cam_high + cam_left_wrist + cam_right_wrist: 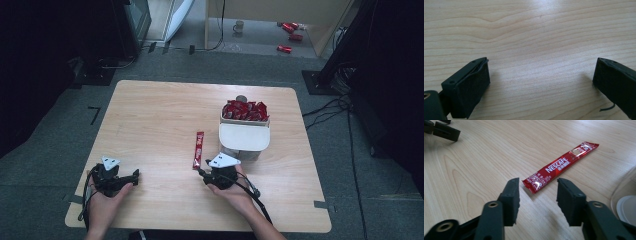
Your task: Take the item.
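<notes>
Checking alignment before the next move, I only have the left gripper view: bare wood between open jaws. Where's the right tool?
Observer: The right tool is low over the table, jaws apart, with the near end of a red Nescafe stick just ahead of them, not gripped.
Operator: Where did that stick come from?
Observer: Can't tell, but a white box just beyond the right hand holds more red packets.
Operator: And my left tool, where is it on the table?
Observer: The left tool sits near the front left edge, well apart from the stick.
</notes>
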A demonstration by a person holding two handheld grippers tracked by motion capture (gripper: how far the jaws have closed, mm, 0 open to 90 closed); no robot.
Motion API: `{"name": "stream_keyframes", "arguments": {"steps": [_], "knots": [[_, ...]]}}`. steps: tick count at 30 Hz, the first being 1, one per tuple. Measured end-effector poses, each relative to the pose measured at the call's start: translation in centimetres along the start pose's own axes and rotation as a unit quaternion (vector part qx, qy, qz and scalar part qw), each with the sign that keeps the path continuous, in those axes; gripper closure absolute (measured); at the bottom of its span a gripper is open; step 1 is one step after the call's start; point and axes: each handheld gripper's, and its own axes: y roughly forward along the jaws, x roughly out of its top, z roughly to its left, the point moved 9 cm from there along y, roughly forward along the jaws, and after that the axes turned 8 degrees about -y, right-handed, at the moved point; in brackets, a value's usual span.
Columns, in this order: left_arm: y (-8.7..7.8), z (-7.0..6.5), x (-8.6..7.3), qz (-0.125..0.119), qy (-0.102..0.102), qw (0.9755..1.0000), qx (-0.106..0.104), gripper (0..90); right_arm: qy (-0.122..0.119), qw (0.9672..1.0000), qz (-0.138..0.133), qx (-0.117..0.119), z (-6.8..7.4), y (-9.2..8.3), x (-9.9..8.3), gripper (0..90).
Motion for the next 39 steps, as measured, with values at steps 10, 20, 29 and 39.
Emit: {"name": "stream_keyframes", "arguments": {"steps": [10, 20, 29, 39], "knots": [[0.0, 0.0, 0.0, 0.000, 0.000, 1.0000, 0.000, 1.1, 0.024, 0.9997, 0.001, -0.002, -1.3, -2.0, -1.2, 26.9], [0.0, 0.0, 0.0, 0.000, 0.000, 1.0000, 0.000, 1.1, 0.052, 0.9972, 0.027, -0.046, -4.5, -5.8, -4.8, 2.4], [0.0, 0.0, 0.0, 0.000, 0.000, 1.0000, 0.000, 1.1, 0.097, 0.9911, 0.030, -0.085, -7.9, -9.5, -7.1, 0.0], [0.0, 0.0, 0.0, -0.001, -0.001, 1.0000, 0.000, 1.1, 0.109, 0.9798, 0.052, -0.160, -12.5, -13.1, -10.7, 0.0]]}}
